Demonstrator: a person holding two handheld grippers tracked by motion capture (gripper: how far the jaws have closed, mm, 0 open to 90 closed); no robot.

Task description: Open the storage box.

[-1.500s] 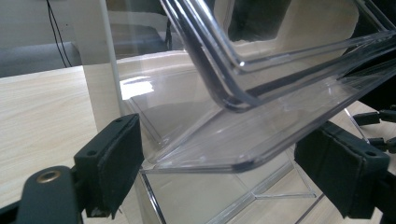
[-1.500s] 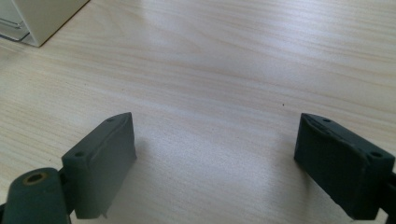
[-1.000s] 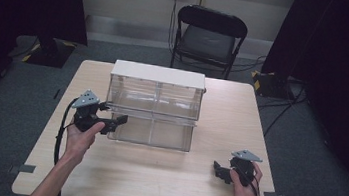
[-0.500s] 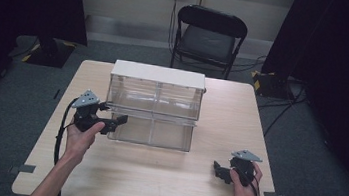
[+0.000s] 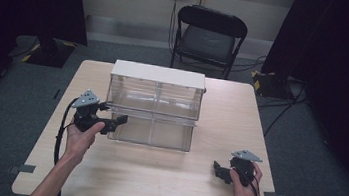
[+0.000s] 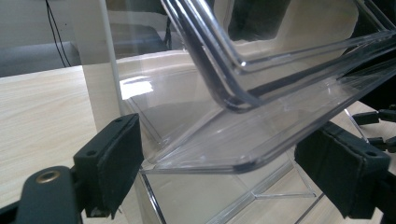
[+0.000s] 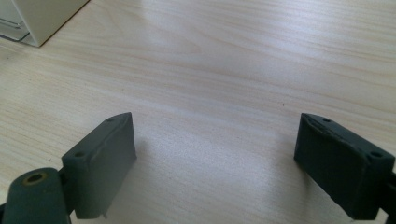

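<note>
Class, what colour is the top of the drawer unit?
The top is cream-white, clearest in the high view.

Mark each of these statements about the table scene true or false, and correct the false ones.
1. The left gripper is at the clear drawer unit, its jaws open around a drawer's corner. True.
2. The right gripper is holding a drawer. False: it is open over bare table, apart from the unit.
3. A folding chair stands beyond the table's far edge. True.
4. The drawer unit has a black top. False: its top is a pale cream colour.
5. Both grippers are clamped shut. False: each gripper view shows its jaws wide apart.
</note>
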